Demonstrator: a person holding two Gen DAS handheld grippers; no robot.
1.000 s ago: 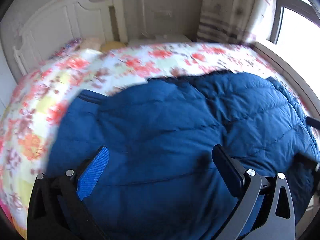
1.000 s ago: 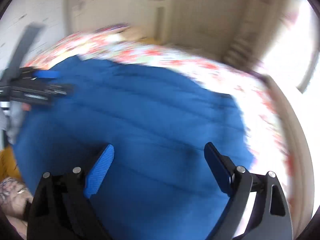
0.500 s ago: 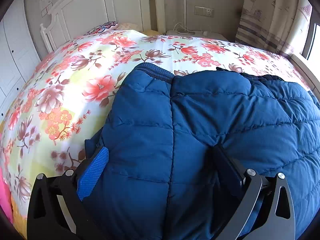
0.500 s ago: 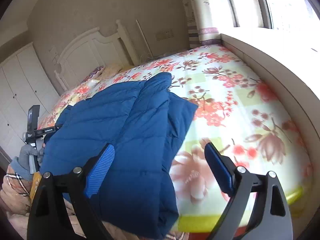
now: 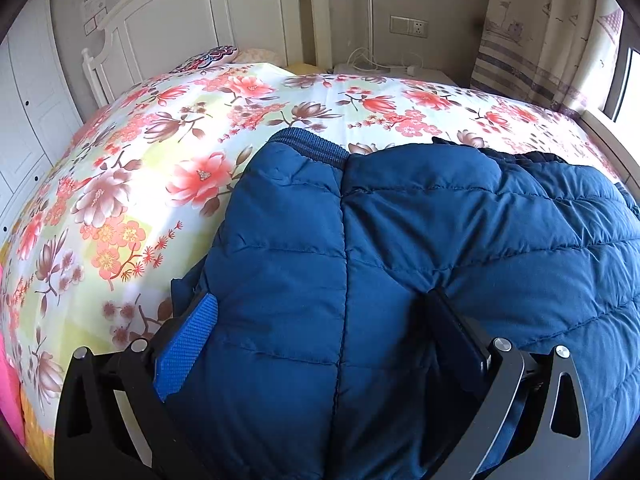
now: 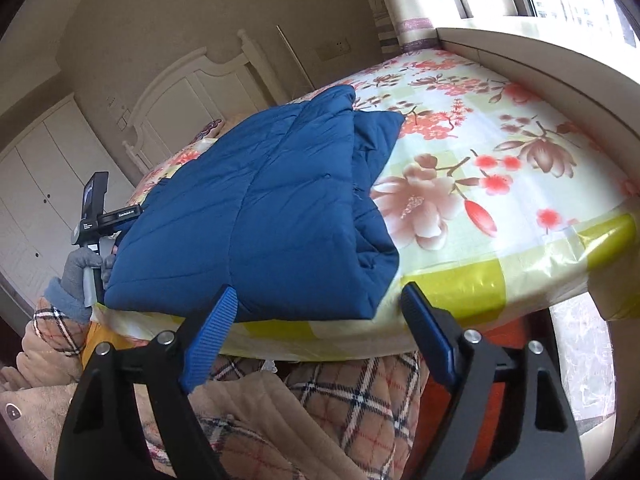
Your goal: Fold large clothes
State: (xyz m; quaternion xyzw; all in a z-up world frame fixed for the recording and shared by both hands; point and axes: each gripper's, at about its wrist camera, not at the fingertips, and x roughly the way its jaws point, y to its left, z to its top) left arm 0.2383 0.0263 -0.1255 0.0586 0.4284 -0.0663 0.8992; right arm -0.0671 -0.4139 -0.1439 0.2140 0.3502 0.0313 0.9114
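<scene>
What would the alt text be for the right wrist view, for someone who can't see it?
A folded blue padded jacket lies on a bed with a floral cover, its near edge at the bed's edge. The right gripper in front of it is closing with nothing between its jaws. At the far left, a gloved hand holds the left gripper's handle against the jacket.

Small white lettering on the black body of the left gripper (image 6: 120, 216) at the far left of the right wrist view (too tiny to make out). Paper notice (image 5: 93, 0) on the far wall left of the headboard (image 5: 200, 12), with print too small to read. No other wording, brand or number legible anywhere.
</scene>
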